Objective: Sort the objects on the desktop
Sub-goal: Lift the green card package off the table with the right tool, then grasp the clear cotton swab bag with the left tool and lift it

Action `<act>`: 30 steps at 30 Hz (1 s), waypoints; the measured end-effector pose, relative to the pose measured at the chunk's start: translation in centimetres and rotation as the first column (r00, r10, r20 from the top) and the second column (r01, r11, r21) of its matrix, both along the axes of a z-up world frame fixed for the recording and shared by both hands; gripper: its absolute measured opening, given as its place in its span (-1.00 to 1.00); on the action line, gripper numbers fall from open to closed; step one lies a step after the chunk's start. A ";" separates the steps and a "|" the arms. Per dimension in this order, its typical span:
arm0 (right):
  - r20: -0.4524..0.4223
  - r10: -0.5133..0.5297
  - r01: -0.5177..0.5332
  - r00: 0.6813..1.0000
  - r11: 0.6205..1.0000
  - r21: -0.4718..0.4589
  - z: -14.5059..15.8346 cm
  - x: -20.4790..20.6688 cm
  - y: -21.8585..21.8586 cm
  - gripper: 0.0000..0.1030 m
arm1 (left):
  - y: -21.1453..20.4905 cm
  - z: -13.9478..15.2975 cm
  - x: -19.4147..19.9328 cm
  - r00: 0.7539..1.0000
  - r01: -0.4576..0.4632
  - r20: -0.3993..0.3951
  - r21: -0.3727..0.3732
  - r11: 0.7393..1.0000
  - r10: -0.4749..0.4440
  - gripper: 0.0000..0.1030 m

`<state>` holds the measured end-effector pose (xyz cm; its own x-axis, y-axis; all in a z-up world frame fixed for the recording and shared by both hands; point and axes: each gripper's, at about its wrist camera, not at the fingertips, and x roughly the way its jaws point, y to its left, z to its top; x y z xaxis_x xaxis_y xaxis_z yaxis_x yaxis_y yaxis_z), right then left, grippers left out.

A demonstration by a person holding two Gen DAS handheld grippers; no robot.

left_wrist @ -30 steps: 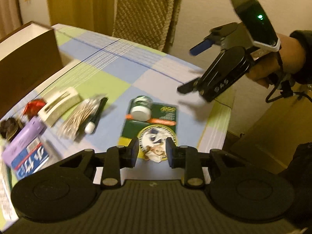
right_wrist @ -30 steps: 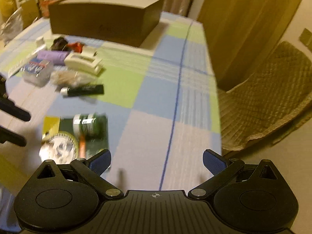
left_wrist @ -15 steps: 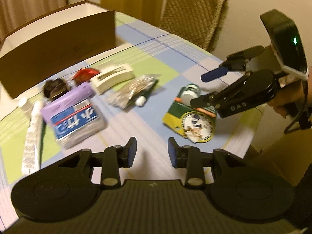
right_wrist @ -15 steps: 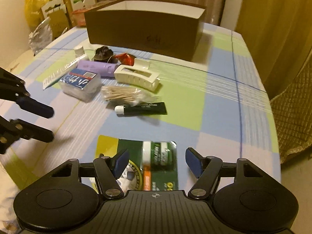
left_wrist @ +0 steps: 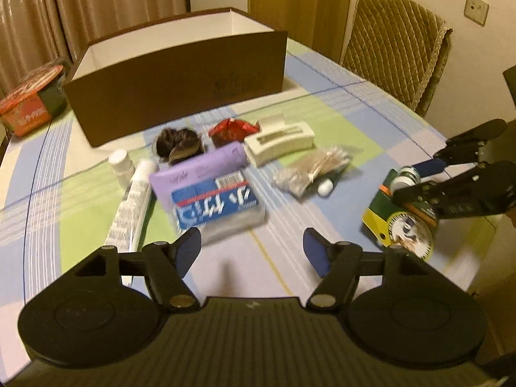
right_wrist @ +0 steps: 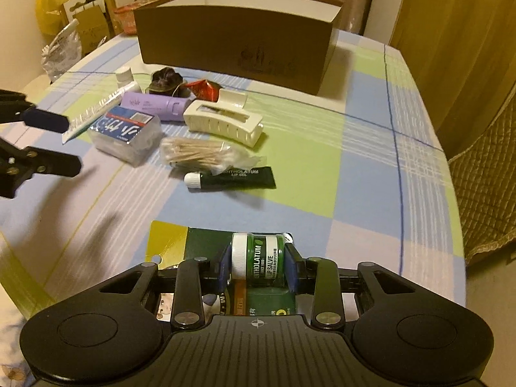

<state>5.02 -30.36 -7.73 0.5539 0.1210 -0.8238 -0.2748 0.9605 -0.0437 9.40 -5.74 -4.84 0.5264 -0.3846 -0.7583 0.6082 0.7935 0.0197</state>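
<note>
Landmark: the brown box point(right_wrist: 238, 37) is taken as reference; it stands open-topped at the far side of the table point(right_wrist: 371, 167).
Right gripper point(right_wrist: 258, 266): clenched on the salve jar point(right_wrist: 258, 259), both pads pressed to the jar's ends, well in front of the box.
Jar: it lies on its side, fixed to a green card point(right_wrist: 200, 242) that rests flat on the table.
Left gripper point(left_wrist: 251, 250): released, fingers spread wide, nothing held; it hangs just short of the blue-labelled pack point(left_wrist: 219, 204), nearer the box than the jar is.
Clutter: a purple tube point(right_wrist: 154, 104), white clip point(right_wrist: 222, 121), swab bag point(right_wrist: 196, 153) and dark tube point(right_wrist: 235, 177) lie between the jar and the box.
Risk, card: the card is likely to be dragged up with the jar; a swinging card could be caught on the dark tube or the box's wall.
Risk, slip: the jar is round and held by its ends, so it may be rolled out of the pads under the card's weight.
Risk, arms: the two grippers are near each other; a crossing path towards the box could bring a collision.
</note>
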 end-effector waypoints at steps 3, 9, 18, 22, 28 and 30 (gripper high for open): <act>0.005 0.000 0.000 1.000 1.000 -0.008 0.6 0.0 -0.6 -0.35 | -2.2 -0.1 0.3 0.996 0.077 0.046 0.034 0.996 -0.079 0.27; 0.009 -0.020 0.020 1.000 1.000 -0.010 1.2 0.0 -2.5 -0.35 | -7.4 -1.0 1.4 0.966 0.229 0.089 0.138 0.964 -0.243 0.05; 0.008 -0.061 0.061 0.998 0.998 0.016 0.9 0.1 -4.9 -0.35 | -11.3 -3.4 2.2 0.893 0.369 0.117 0.364 0.855 -0.435 -0.32; 0.006 -0.072 0.072 0.997 0.997 0.021 0.8 0.3 -5.5 -0.35 | -12.1 -4.0 2.5 0.865 0.415 0.100 0.406 0.814 -0.491 -0.32; 0.006 -0.076 0.076 0.997 0.997 0.022 0.7 0.5 -5.8 -0.35 | -13.0 -5.3 2.8 0.831 0.464 0.074 0.457 0.759 -0.552 -0.32; 0.005 -0.077 0.077 0.997 0.997 0.025 0.7 0.5 -5.8 -0.35 | -13.1 -5.4 3.1 0.830 0.465 0.073 0.454 0.760 -0.552 -0.32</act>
